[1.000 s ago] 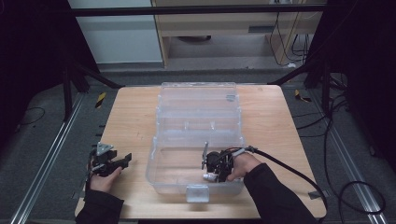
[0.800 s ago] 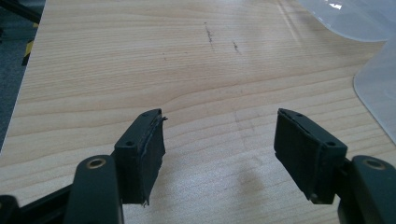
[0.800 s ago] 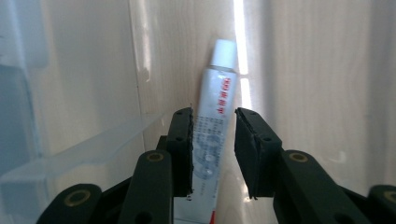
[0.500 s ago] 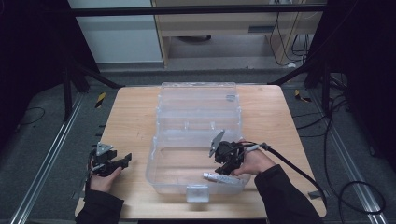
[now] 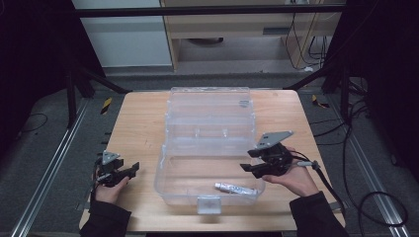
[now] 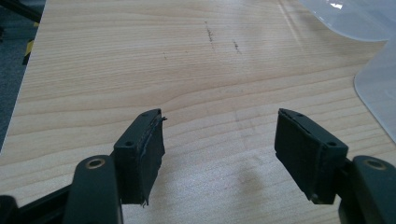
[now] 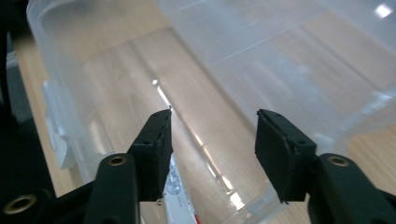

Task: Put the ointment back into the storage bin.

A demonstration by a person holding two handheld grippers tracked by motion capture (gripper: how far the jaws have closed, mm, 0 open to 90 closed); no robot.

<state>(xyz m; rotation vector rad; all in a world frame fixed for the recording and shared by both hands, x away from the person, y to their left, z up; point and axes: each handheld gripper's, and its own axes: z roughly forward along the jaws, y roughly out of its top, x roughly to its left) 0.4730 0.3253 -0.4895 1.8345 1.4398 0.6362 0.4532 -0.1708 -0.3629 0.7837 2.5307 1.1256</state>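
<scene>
Clear plastic box (image 5: 207, 148) lid-open on wooden table (image 5: 138, 123), small tube (image 5: 236, 188) lying inside near front wall, right gripper (image 5: 257, 160) at box's right rim, jaws apart and empty, left gripper (image 5: 129, 169) on bare table left of box, jaws apart, empty.

Black two-jaw tools (image 5: 257, 162) with grey three-cornered plates, trailing black cables, dark sleeves (image 5: 316, 217).

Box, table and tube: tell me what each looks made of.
Box: clear, glossy plastic, apparently; the wood shows through its walls and highlights glint on them.
Table: light wood or wood-look laminate, matt, with visible grain lines.
Tube: probably plastic or thin metal, silvery-white with print; too small to tell.
</scene>
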